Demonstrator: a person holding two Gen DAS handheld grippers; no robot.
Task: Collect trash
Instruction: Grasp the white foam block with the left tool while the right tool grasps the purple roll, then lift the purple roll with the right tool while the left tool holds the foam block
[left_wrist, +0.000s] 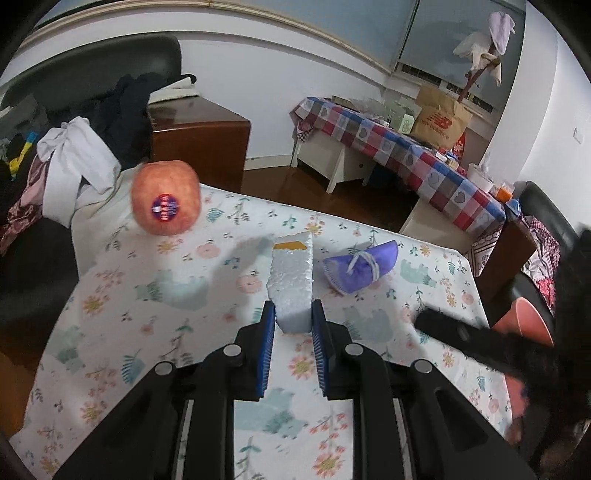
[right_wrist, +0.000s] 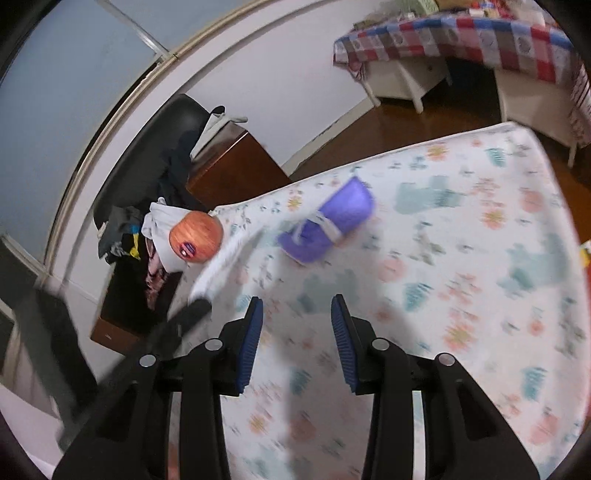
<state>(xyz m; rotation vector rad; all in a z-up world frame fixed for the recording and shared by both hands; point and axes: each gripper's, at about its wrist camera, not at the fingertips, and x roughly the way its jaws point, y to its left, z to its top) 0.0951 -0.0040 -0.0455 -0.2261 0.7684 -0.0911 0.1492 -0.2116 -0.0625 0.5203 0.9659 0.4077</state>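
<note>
One table (left_wrist: 155, 295) fills both views, covered by a white cloth printed with flowers and pale green animals. Behind it stand a dark wooden cabinet (left_wrist: 207, 136), a black chair heaped with clothes (left_wrist: 74, 162), and, further off, a side table under a checked cloth (left_wrist: 406, 155) with a brown paper bag (left_wrist: 441, 122) on top.

On the table's far left corner sits an apple (left_wrist: 166, 202) with a round sticker facing the camera. Near the middle lies a purple pouch (left_wrist: 364, 266) tied with white string, also seen from the right wrist (right_wrist: 328, 225), where it is blurred.

The left gripper (left_wrist: 293, 325) is clamped on the near end of a white foam block (left_wrist: 291, 284), its blue pads pressing both sides; the block juts forward, just left of the pouch and apart from it, with a yellow patch at its far end. From the right wrist it shows as a white smear (right_wrist: 218, 269) below the apple.

The right gripper (right_wrist: 297, 317) hangs over the cloth with its jaws moderately apart and nothing between them, the pouch ahead of it.
</note>
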